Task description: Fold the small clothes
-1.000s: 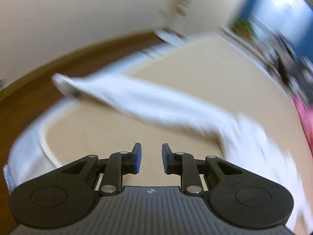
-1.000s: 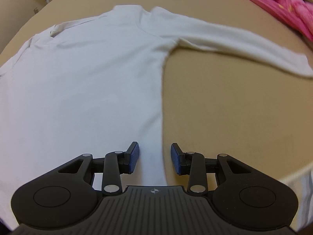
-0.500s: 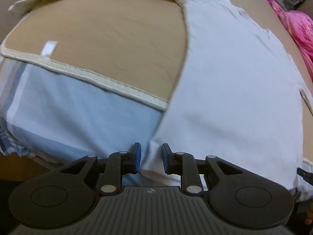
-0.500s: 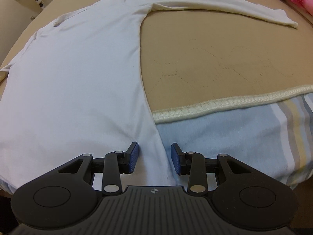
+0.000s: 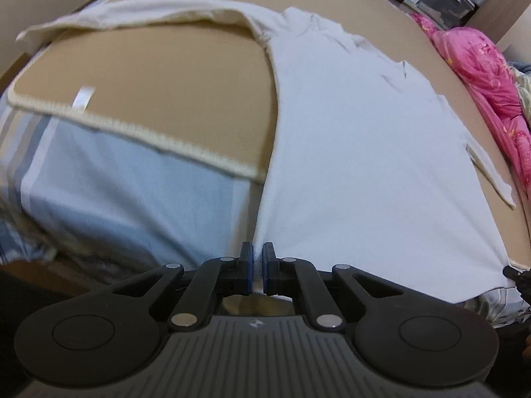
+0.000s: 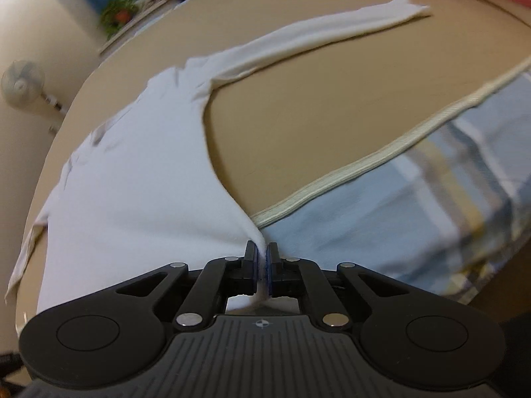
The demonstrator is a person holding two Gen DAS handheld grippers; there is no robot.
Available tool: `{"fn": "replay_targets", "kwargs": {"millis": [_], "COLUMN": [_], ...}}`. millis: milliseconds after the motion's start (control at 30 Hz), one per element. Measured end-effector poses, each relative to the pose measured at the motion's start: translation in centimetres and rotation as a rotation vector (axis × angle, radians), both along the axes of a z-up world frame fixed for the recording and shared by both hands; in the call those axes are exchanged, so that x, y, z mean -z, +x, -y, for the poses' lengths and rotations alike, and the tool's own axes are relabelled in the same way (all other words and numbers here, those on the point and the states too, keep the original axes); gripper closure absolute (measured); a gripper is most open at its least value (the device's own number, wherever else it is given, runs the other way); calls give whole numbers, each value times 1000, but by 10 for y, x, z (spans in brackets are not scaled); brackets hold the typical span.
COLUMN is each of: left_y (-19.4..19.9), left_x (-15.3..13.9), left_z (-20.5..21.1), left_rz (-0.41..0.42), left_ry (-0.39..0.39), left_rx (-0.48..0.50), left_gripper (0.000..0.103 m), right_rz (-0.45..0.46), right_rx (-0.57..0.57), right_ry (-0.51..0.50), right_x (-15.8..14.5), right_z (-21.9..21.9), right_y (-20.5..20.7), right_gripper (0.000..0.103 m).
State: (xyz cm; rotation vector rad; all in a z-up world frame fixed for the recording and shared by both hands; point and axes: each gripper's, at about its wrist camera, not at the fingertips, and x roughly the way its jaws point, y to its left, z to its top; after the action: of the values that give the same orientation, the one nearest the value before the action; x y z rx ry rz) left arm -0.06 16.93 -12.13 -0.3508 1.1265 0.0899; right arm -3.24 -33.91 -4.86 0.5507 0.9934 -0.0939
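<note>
Left gripper (image 5: 258, 267): jaws had just been closing and stood clamped on the near left corner of the white long-sleeved shirt (image 5: 348, 165), hem cloth visible between the blue pads. Right gripper (image 6: 262, 267): likewise just closed, pinched on the opposite hem corner of the shirt (image 6: 139, 199), a small peak of fabric drawn up into the pads.

Shirt: laid flat, chest and both sleeves spread on the tan mat (image 5: 166, 83); hem end overhanging the mat's cream-bound edge (image 5: 159, 139) onto the blue striped bedsheet (image 5: 116, 199). One sleeve (image 5: 132, 13) ran out to the left in the left wrist view; the other sleeve (image 6: 315, 33) ran out to the right in the right wrist view. Collar region slightly wrinkled. Pink quilt (image 5: 481, 76) lay beside the mat at the far right, apart from the garment.

Step in hand, as judged: both bottom corners secured, ready for lifting the hem toward the shoulders or for straightening the body first.

Handling notes:
- Raise both corners together and level, so the hem edge stays taut between the grippers and does not sag in the middle.
- Lift only enough to clear the mat; thin knit is likely to drag and bunch if pulled low across the surface.
- Carry the hem straight toward the collar, avoiding sideways drift that would skew the fold.
- Both grips look shallow; a jerk could slip the cloth free.
- Sleeves remain spread and unfolded; they probably need folding inward separately.
</note>
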Motion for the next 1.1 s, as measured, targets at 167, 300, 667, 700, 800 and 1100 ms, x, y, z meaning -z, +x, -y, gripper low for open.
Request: {"fn": "replay_targets", "kwargs": {"millis": [167,300,667,700,800,1100], "left_y": [1,2,27,30,39,61], "left_x": [1,-12,12,17,37,-60], "left_z": [2,24,44,44,47,3], "left_rz": [-27,75,-4,-25,-129,286], "left_ry": [102,104,104,111,149,101], "left_rx": [-23,90,124,119,124,-36], "left_gripper": [95,88,67,62,64,64], "right_rz": [-137,5,-93,-109,-177,292], "right_rx": [-61,-57,-194,-194,-196,-155], "right_ry": [-104,-179,-128,-138,-163,-203], "right_x": [24,6,37,40,55,-43], "right_z": [-18,-29,-55,-56,-59,-49], "right_y": [16,15,38,39,33,46], "right_gripper": [96,83,68,68,68,68]}}
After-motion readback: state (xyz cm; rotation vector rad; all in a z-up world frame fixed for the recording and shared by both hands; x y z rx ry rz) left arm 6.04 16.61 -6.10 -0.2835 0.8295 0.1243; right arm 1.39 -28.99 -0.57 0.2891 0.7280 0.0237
